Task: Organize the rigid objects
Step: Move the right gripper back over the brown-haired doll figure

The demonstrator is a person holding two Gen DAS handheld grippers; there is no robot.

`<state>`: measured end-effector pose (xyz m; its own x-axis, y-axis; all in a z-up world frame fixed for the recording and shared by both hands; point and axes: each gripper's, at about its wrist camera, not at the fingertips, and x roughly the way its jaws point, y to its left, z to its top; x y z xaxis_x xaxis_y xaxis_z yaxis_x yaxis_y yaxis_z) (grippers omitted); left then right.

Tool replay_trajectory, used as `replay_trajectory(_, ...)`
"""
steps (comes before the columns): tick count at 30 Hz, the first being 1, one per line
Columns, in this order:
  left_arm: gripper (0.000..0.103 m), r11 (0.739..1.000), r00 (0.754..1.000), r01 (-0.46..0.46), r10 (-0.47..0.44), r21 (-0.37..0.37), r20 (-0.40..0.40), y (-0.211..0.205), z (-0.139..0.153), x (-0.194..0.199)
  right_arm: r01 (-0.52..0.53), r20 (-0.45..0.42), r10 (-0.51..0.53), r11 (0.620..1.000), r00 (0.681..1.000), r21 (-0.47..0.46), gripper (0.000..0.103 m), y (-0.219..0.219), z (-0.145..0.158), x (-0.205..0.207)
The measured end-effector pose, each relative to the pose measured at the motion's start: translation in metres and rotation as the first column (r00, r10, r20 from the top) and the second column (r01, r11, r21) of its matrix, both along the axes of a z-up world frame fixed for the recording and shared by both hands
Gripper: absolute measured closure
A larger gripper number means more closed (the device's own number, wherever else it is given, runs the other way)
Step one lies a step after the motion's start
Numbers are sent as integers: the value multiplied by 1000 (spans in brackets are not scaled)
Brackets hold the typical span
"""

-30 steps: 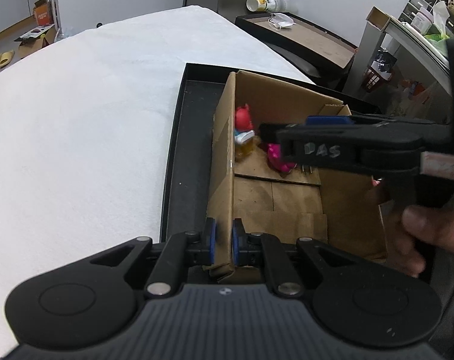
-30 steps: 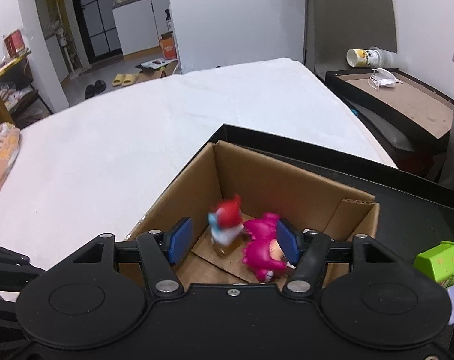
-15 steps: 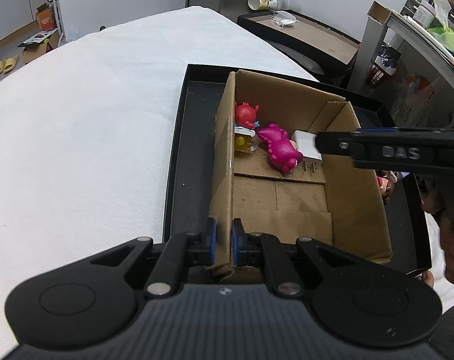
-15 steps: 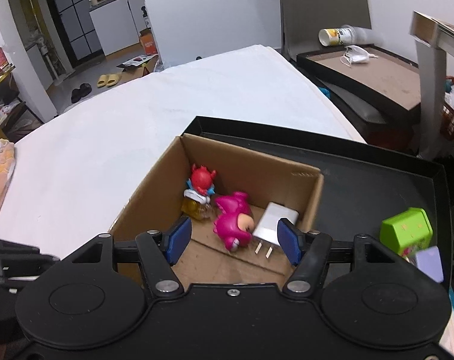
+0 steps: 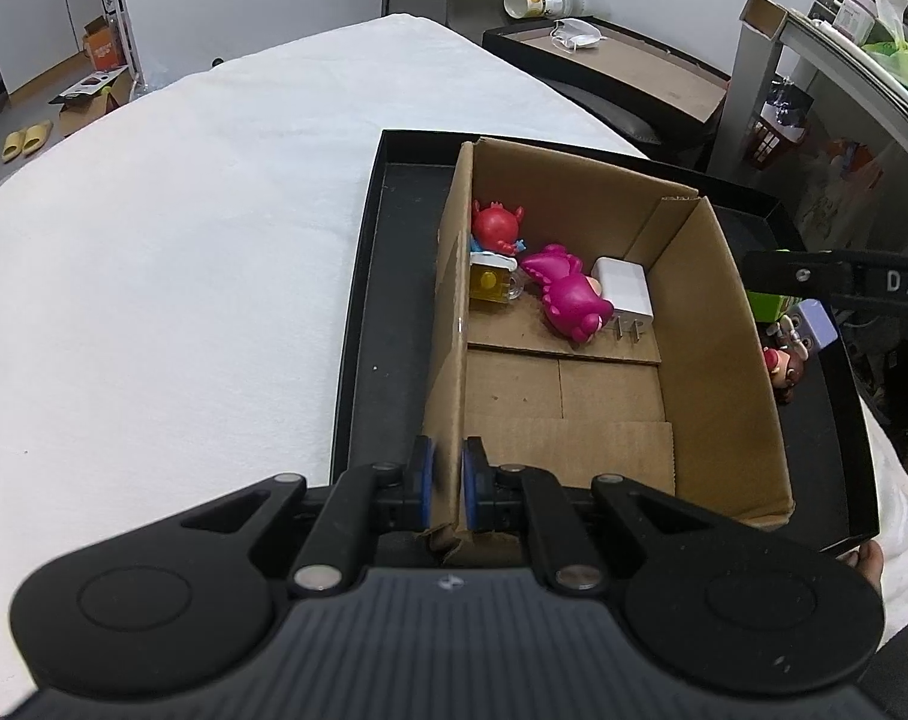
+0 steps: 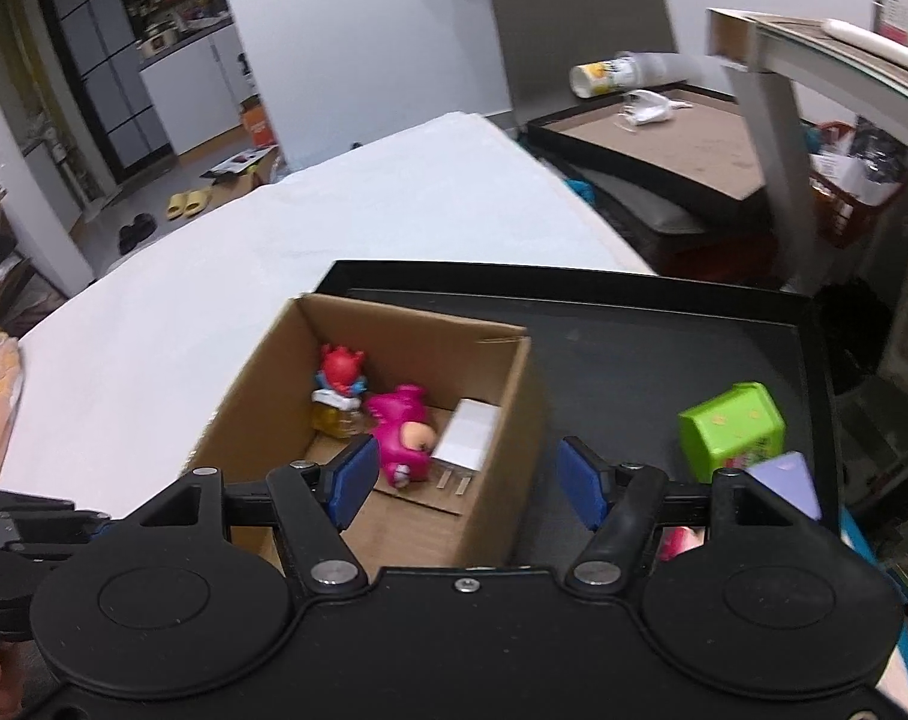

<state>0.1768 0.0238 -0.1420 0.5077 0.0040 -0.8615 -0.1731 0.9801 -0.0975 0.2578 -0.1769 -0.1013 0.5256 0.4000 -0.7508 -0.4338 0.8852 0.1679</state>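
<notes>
Cardboard box (image 5: 604, 408) wall pinched, left hand-held gripper (image 5: 448, 483)

The left gripper (image 5: 448, 489) pinches the cardboard box (image 5: 724, 360) wall, its fingers (image 5: 423, 483) pressed either side.

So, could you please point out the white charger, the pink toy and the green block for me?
white charger (image 5: 624, 289): left wrist view, on its top face.
pink toy (image 5: 568, 297): left wrist view, on the middle of its body.
green block (image 6: 733, 429): right wrist view, on its front face.
</notes>
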Motion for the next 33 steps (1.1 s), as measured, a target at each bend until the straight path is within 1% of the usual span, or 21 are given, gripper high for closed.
replay_trajectory(4,94,1000,1000,-4,4,14,-10,-2,-2,0,81,-22,-81,997,996,-18,36,-13,-3,2)
replay_trajectory(6,94,1000,1000,-5,5,21,-13,-4,-2,0,128,-19,-129,991,992,-44,32,-20,-6,1)
replay_trajectory(8,94,999,1000,-6,6,32,-12,-6,-2,0,180,-21,-181,981,983,-69,30,-26,-9,3)
replay_trajectory(10,94,999,1000,-7,8,37,-12,-7,-1,-1,222,-34,-224,973,974,-70,30,-34,-13,5)
replay_trajectory(14,94,999,1000,-10,11,51,-14,-9,-1,-1,276,-43,-280,957,959,-85,30,-44,-21,7)
replay_trajectory(16,94,998,1000,-11,12,59,-12,-11,-1,-2,303,-49,-308,948,950,-92,26,-48,-25,9)
replay_trajectory(20,94,997,1000,-10,10,80,-5,-14,-2,-3,358,-71,-364,930,929,-89,24,-55,-33,13)
replay_trajectory(22,94,996,1000,-7,8,87,-8,-15,-2,-3,394,-86,-402,914,912,-94,23,-60,-40,16)
replay_trajectory(28,94,995,1000,-4,5,104,-11,-18,-2,-3,440,-134,-451,892,882,-106,23,-69,-57,24)
replay_trajectory(33,94,994,1000,-9,10,110,-13,-20,-3,-2,452,-168,-469,882,867,-132,23,-68,-74,33)
